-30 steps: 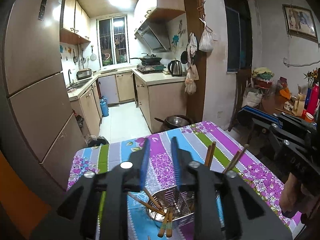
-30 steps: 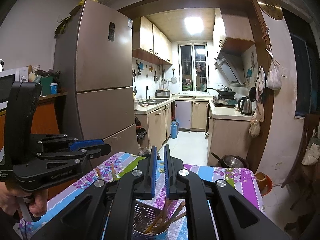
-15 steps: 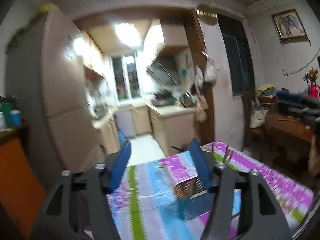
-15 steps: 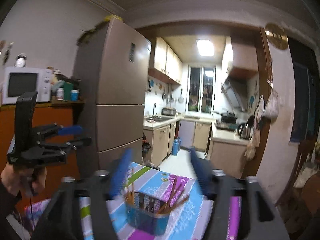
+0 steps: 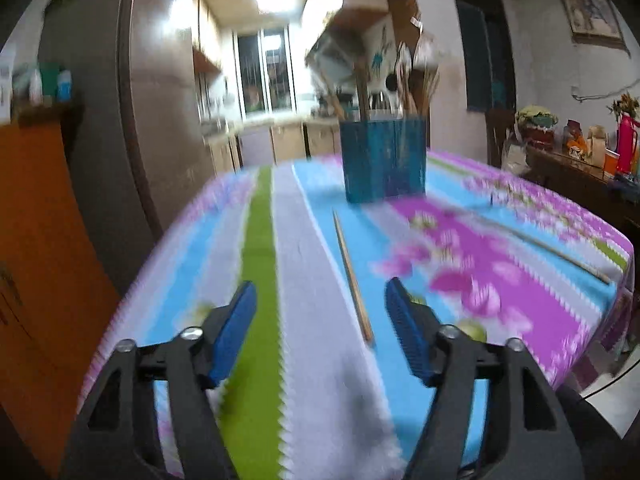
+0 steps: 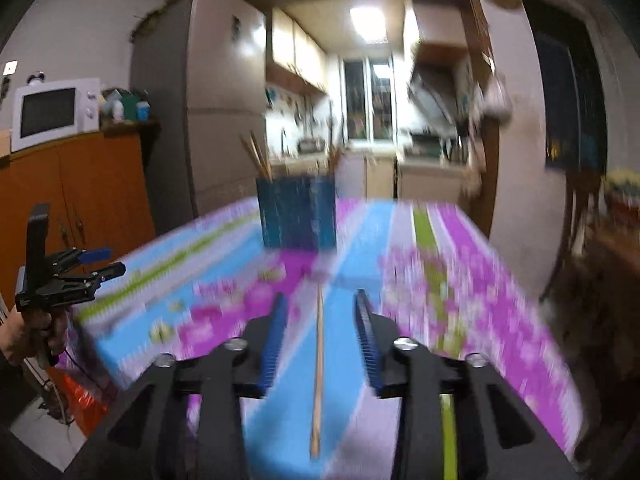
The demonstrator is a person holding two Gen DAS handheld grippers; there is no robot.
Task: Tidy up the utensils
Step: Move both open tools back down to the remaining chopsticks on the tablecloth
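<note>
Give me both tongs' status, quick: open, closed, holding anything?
Left tongs: open, empty, above a chopstick on the table.
Right tongs: open, empty, straddling a chopstick without gripping it.

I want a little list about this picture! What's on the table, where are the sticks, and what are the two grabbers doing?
table: covered by a striped flowery tablecloth
holder: blue utensil holder standing upright on the cloth, chopsticks poking out of its top
loose sticks: one chopstick lying flat in front of the left gripper; a second chopstick lying flat in front of the right gripper
left gripper: open, empty
right gripper: open, empty, the second chopstick lined up between its fingers
sharpness: both views blurry
</note>
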